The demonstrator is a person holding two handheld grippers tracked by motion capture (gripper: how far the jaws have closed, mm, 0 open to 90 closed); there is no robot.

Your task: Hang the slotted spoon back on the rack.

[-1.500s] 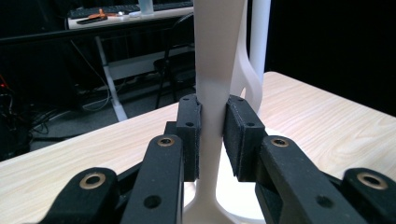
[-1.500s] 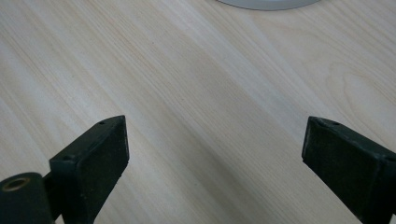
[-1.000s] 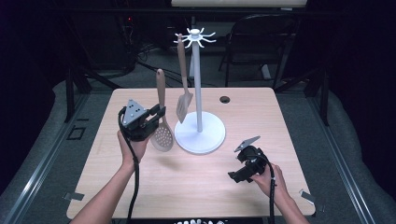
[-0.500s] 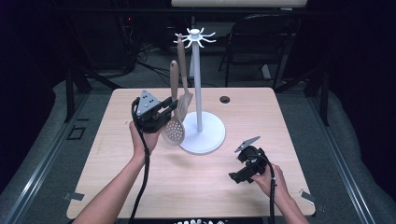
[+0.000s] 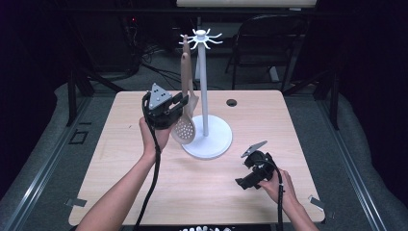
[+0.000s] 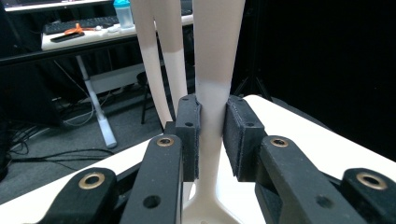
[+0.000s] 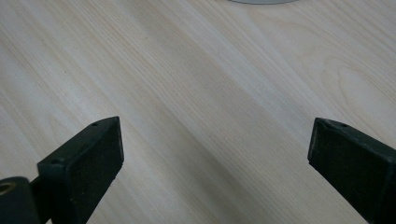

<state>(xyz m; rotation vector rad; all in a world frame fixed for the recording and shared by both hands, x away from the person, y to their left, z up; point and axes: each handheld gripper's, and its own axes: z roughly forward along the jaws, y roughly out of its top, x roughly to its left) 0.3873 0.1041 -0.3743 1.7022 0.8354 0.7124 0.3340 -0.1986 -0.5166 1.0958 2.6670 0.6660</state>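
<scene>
i've got the left gripper (image 5: 179, 102) clamped on the slotted spoon's handle (image 6: 212, 88) to raise it to the rack's hooks (image 5: 201, 38), while my right gripper (image 5: 254, 169) waits wide open over the table (image 7: 187, 93).

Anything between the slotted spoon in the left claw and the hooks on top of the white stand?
Nothing visible blocks it. The left claw holds the slotted spoon by its handle beside the stand; a spatula already hangs just behind it, crowding the near hooks.

Slotted spoon (image 6: 212, 70): handle top and bowl cut off by frame
</scene>
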